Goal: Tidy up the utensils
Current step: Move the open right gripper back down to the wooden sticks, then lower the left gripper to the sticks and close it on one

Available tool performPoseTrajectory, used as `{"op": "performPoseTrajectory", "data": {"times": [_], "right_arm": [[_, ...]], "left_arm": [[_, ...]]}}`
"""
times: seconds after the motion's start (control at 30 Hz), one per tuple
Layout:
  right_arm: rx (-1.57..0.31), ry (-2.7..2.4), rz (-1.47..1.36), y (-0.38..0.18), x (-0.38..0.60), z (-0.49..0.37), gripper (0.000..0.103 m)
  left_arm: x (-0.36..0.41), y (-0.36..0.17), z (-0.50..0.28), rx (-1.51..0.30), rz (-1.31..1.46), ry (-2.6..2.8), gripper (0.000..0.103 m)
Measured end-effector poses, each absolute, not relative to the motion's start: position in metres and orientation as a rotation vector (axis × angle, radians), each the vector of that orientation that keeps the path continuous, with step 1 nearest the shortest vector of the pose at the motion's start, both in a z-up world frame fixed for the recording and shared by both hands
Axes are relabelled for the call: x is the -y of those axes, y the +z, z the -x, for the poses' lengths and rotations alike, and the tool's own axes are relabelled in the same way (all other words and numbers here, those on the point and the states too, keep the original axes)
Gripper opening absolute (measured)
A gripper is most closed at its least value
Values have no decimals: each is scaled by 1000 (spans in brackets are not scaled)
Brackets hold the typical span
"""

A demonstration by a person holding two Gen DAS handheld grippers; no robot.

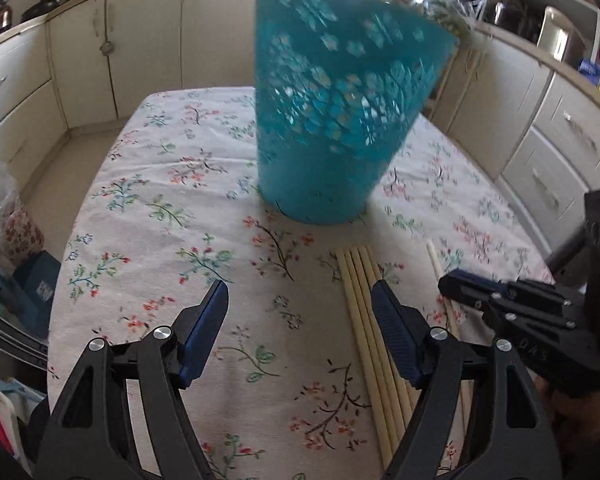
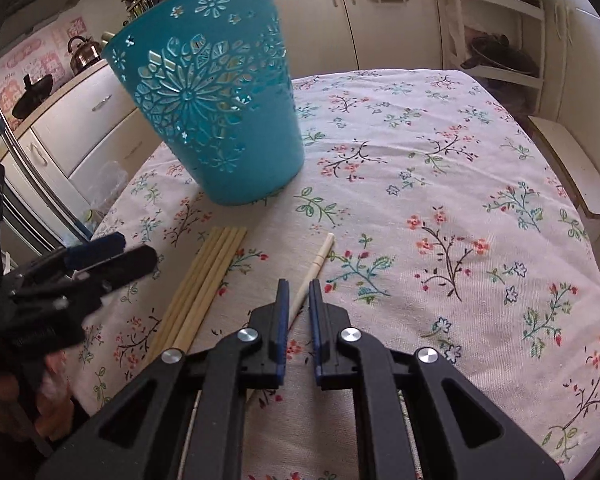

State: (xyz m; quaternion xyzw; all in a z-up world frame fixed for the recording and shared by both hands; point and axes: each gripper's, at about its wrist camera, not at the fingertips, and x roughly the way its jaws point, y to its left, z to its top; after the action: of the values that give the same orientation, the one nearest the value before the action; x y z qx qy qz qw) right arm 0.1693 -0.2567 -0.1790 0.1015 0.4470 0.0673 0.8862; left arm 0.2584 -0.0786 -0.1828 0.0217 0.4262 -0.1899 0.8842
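A single chopstick (image 2: 318, 258) is straddled by the narrowly parted right gripper (image 2: 299, 285), while the chopstick bundle (image 1: 362, 304) lies under the wide-open left gripper's (image 1: 300, 292) right jaw, the teal basket (image 1: 332, 120) ahead.

On the table (image 2: 440, 152) in front of you, the basket (image 2: 220, 112) stood at the far side, and the bundle of chopsticks (image 2: 204, 280) lay on the cloth just before it, their far ends near its base. A single chopstick (image 2: 320, 258) lay apart to the right of the bundle, running toward you between the narrowly parted fingers of your right gripper (image 2: 298, 284). Your left gripper (image 1: 298, 292) hung with its fingers spread wide, its right finger (image 1: 392, 320) over the bundle, while the cabinets (image 1: 560, 132) stood behind and to both sides of the table.
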Motion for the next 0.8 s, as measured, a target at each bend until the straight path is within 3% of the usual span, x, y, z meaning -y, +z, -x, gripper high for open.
{"op": "performPoseTrajectory", "data": {"times": [0.5,0.6,0.67,0.73,0.8], "right_arm": [[-917,159,-247,-179,264,-165,11],[-925,158,-216,-179,261,-169,11],[-933,168,-180,-178,256,-171,11],[-949,206,-137,-177,252,-174,11],[-971,230,-120,-176,252,-179,11]], "left_arm": [[97,-200,-258,-931,-155,-305,69],[96,-198,-259,-929,-154,-277,61],[93,-197,-260,-931,-148,-265,52],[90,-195,-264,-941,-140,-258,36],[88,-194,-269,-959,-123,-249,30]]}}
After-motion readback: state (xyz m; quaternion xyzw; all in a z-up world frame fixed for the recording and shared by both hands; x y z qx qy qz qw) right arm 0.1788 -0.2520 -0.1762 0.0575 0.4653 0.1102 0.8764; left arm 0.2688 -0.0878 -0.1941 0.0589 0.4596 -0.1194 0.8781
